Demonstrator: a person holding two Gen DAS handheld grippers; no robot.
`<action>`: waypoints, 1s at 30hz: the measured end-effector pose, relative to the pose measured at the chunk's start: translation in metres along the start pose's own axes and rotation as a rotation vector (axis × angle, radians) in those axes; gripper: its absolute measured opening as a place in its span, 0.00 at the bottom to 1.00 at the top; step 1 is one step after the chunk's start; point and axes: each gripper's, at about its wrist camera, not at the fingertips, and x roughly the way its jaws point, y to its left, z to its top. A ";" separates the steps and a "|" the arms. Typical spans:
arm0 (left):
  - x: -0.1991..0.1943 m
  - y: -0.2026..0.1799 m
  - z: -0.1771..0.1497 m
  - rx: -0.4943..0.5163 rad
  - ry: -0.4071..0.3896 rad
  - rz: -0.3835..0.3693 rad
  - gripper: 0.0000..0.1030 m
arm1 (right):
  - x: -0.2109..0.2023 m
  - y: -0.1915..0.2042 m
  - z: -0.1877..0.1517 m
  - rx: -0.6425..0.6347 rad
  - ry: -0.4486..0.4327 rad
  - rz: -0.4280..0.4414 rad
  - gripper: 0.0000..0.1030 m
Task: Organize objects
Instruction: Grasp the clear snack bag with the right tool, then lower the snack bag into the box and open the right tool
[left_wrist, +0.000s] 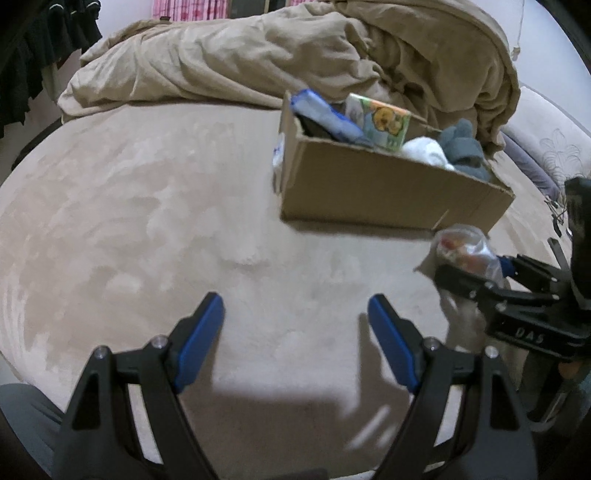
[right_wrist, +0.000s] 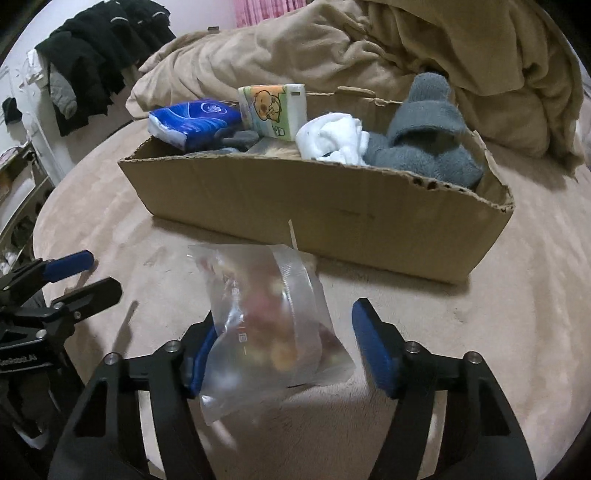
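Observation:
A clear plastic bag (right_wrist: 266, 325) with colourful contents lies between the fingers of my right gripper (right_wrist: 284, 350), just in front of the cardboard box (right_wrist: 314, 218). The jaws are wide open around it; the bag touches the left pad. The bag also shows in the left wrist view (left_wrist: 467, 251), beside the box (left_wrist: 388, 192). The box holds a blue tissue pack (right_wrist: 195, 122), a cartoon tissue pack (right_wrist: 273, 109), a white cloth (right_wrist: 332, 140) and grey socks (right_wrist: 424, 136). My left gripper (left_wrist: 295, 332) is open and empty over the beige bed surface, and shows at the left in the right wrist view (right_wrist: 88, 273).
A crumpled tan blanket (left_wrist: 258, 55) is heaped behind the box. Black clothes (right_wrist: 96, 55) hang at the far left. The beige bed cover (left_wrist: 129, 221) spreads left of the box. A pillow (left_wrist: 554, 147) lies at the right edge.

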 end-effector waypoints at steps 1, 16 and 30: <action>0.000 -0.001 0.000 0.002 0.000 -0.001 0.80 | -0.002 0.000 0.000 0.001 -0.004 0.011 0.56; -0.046 -0.012 0.018 0.023 -0.061 0.000 0.80 | -0.078 0.018 0.028 -0.015 -0.159 0.029 0.50; -0.079 -0.005 0.075 0.024 -0.199 0.000 0.80 | -0.116 0.027 0.082 -0.032 -0.302 0.031 0.50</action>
